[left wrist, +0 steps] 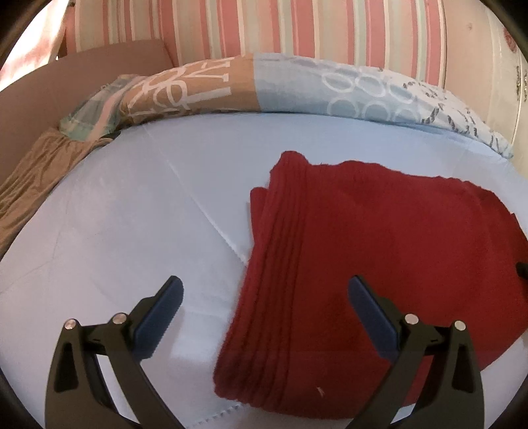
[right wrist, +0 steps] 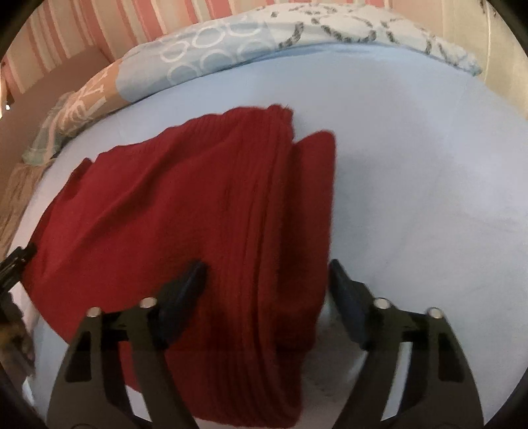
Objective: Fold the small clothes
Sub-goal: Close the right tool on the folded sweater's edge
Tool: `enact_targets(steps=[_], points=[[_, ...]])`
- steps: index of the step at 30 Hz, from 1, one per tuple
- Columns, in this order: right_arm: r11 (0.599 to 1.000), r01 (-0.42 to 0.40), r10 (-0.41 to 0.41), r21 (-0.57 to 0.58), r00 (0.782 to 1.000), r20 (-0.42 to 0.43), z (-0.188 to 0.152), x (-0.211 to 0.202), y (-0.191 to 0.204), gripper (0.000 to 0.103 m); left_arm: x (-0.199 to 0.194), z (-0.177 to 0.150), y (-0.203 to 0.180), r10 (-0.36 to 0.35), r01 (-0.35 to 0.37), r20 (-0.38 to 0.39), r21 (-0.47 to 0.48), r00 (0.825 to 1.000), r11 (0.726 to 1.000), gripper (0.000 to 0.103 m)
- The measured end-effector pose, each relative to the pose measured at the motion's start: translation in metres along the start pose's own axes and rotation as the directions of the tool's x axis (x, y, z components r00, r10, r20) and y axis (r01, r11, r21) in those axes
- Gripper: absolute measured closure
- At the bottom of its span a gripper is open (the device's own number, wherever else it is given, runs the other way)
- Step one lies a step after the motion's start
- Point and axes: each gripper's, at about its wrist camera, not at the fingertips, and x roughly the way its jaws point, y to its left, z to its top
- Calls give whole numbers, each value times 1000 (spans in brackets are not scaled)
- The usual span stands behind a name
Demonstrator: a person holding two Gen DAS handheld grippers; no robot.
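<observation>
A dark red ribbed knit garment (left wrist: 369, 250) lies folded flat on the pale blue bed sheet (left wrist: 125, 211). My left gripper (left wrist: 264, 292) is open and empty, hovering over the garment's left ribbed edge, with one finger over the sheet and one over the cloth. The garment also fills the middle of the right wrist view (right wrist: 198, 214). My right gripper (right wrist: 267, 274) is open and empty, straddling the garment's right ribbed edge. The tip of the left gripper shows at the left edge of the right wrist view (right wrist: 15, 264).
A patterned blue and tan pillow (left wrist: 264, 89) lies along the back of the bed against a pink striped wall (left wrist: 264, 26). A tan satin cloth (left wrist: 29, 178) hangs at the bed's left edge. Bare sheet (right wrist: 429, 181) lies right of the garment.
</observation>
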Motion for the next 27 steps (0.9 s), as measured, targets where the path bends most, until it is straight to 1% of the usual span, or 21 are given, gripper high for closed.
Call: enact_targets(steps=[1,2,4,7,10,12,16,19,21,27], points=[[1000,-6,6,-12,1000,2,0,-1,3,48,0,-1,-1,1,-1,-2,2,1000,1000,3],[1000,-5,6,-22,1000,6,0,-2,6,52,0,-1,-2,2,-2,1,8,1000,1000,3],[999,-14,14,-31,1000,15,0,-5,10,66,-1,-1,-4,7,-7,4,15,1000,1000,3],[999,-5,6,-33,999,33,1,-10,13,74,-3,-1,-4,2,-2,8,11,1000,1000,3],[999,2,-1,-34,999,44,3,-15,14,76,-4,0,-6,4,-4,12,13,1000,1000,3],[998,23,-20,-51,998,55,4,-20,19,78,-7,1,-7,8,-9,15,14,1000,1000,3],[988,101,-89,-119,990,106,6,-36,40,79,-9,4,-10,27,-28,13,25,1000,999,3],[982,148,-130,-121,981,143,10,-49,57,79,-13,8,-8,43,-44,22,31,999,999,3],[979,166,-147,-118,977,156,14,-53,67,80,-16,12,-2,41,-41,27,16,999,999,3],[989,132,-118,-62,975,186,37,-69,100,81,-28,24,24,47,-46,48,-20,998,999,3]])
